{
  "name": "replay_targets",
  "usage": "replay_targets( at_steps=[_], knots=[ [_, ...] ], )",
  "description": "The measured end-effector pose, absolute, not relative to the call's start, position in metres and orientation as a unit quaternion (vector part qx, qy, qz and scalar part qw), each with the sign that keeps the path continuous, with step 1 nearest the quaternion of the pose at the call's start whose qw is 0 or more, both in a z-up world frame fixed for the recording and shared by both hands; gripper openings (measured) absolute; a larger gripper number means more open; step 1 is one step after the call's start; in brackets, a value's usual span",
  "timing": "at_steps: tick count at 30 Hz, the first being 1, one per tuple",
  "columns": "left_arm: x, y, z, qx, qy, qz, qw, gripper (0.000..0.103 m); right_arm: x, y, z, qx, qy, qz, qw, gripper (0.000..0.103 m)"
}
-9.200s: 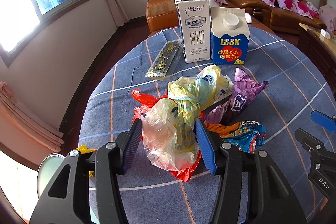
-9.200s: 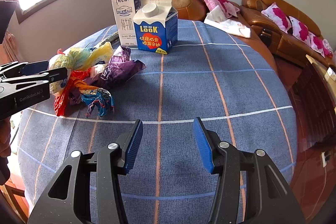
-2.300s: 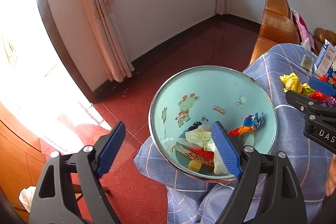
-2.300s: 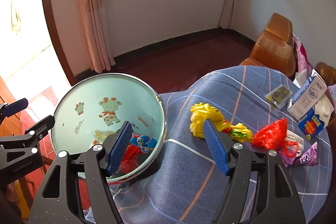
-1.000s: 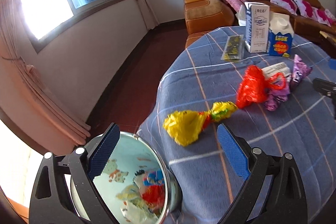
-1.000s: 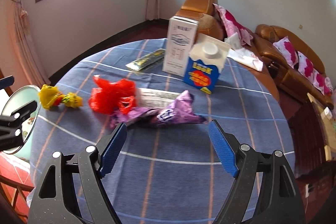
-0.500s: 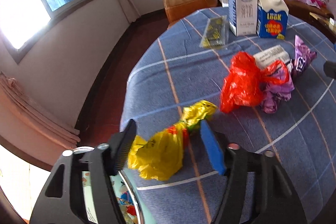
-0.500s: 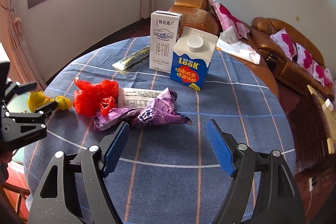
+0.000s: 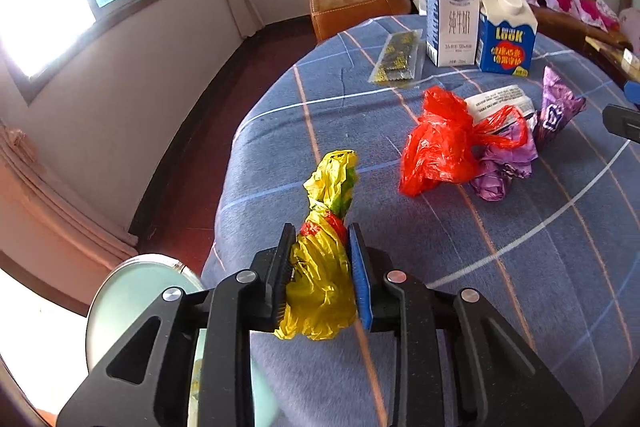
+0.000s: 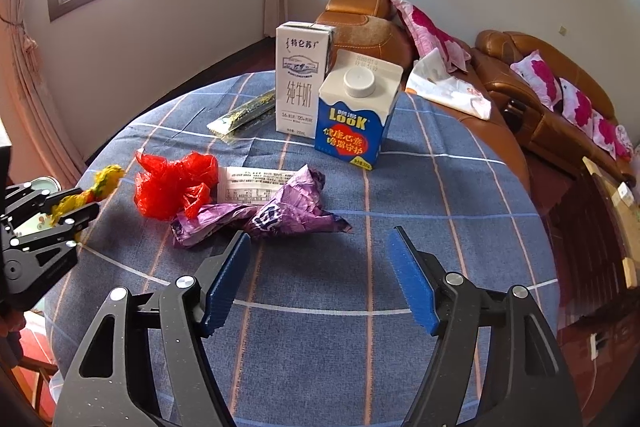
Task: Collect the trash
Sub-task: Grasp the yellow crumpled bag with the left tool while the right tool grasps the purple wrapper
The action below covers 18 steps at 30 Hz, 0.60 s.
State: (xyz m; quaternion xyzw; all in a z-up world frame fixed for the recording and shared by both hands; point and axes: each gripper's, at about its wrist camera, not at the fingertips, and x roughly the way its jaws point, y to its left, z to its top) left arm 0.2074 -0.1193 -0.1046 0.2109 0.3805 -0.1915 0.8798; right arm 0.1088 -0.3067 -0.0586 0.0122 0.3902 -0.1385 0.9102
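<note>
A: Left tongs [image 9: 320,269] are closing on the yellow bag [image 9: 322,267], pads pressing its crumpled middle, right at the near edge of the counter [image 9: 520,267].

B: And the twisted end of that bag pokes out past the tips, above the blue checked cloth.

A: Right tongs [image 10: 320,277] stand wide but are narrowing, nothing between them, hovering just short of the purple wrapper [image 10: 280,215].

B: Red bag [image 10: 176,187] sits touching that wrapper. Behind them, two cartons upright: the white milk carton [image 10: 302,83] and the blue carton [image 10: 354,111], side by side.

A: The basin [image 9: 136,291] sits low beside the counter's edge.
</note>
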Motion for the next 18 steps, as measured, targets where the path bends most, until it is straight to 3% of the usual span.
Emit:
replay_targets(
  at_steps=[18],
  knots=[
    [0.165,-0.085,-0.074,0.148,0.373,-0.199,0.894,0.027,0.135,-0.328,-0.071,0.091,0.406,-0.128,0.900,0.069]
  ],
)
